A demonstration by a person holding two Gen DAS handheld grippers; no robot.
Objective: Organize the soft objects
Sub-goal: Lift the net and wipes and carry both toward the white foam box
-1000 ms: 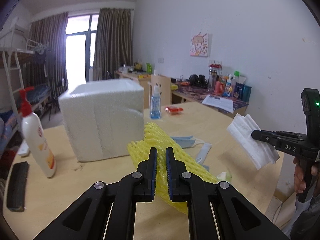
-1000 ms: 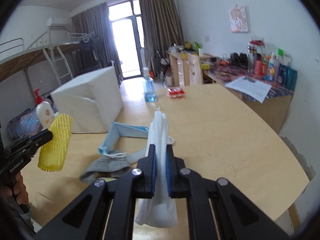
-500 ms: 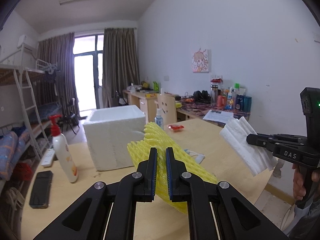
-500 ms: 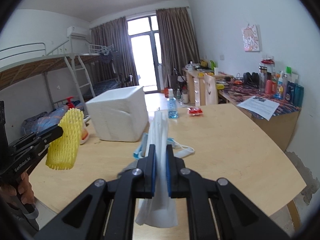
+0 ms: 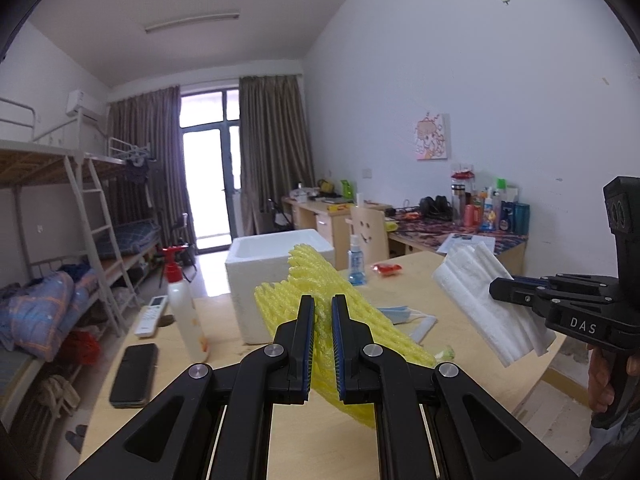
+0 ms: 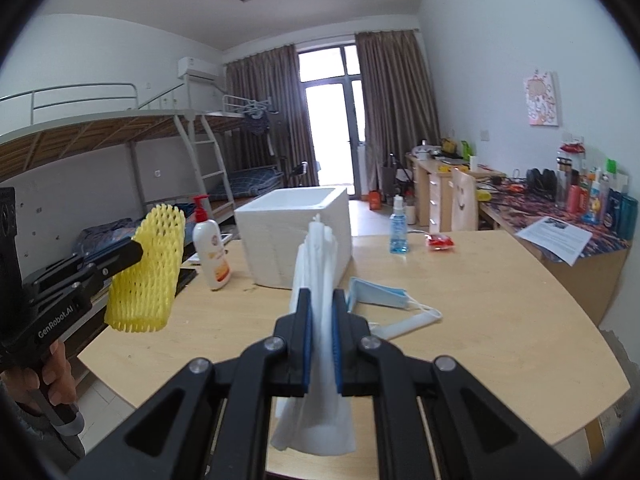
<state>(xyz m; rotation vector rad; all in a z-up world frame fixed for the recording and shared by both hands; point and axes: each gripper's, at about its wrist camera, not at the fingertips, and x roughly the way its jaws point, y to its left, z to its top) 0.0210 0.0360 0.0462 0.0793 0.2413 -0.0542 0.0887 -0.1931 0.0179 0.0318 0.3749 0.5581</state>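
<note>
My left gripper (image 5: 322,312) is shut on a yellow foam net sleeve (image 5: 360,320), lifted above the wooden table (image 5: 304,432). In the right wrist view the same yellow net sleeve (image 6: 148,272) hangs from the left gripper (image 6: 132,248) at the left. My right gripper (image 6: 321,308) is shut on a folded white foam sheet (image 6: 316,420); that white sheet (image 5: 488,312) and the right gripper (image 5: 500,292) show at the right of the left wrist view. An open white foam box (image 6: 296,240) stands on the table behind. A blue face mask (image 6: 380,296) lies beside it.
A lotion pump bottle (image 6: 212,252) stands left of the box, a blue sanitizer bottle (image 6: 398,228) and a red packet (image 6: 440,242) behind it. A black phone (image 5: 134,374) and a remote (image 5: 150,316) lie at the table's left edge. Bunk bed (image 6: 120,152) at left, cluttered desk (image 6: 560,216) at right.
Both grippers have risen and drawn back from the table with their loads still gripped; the foam box looks smaller and its open top now shows.
</note>
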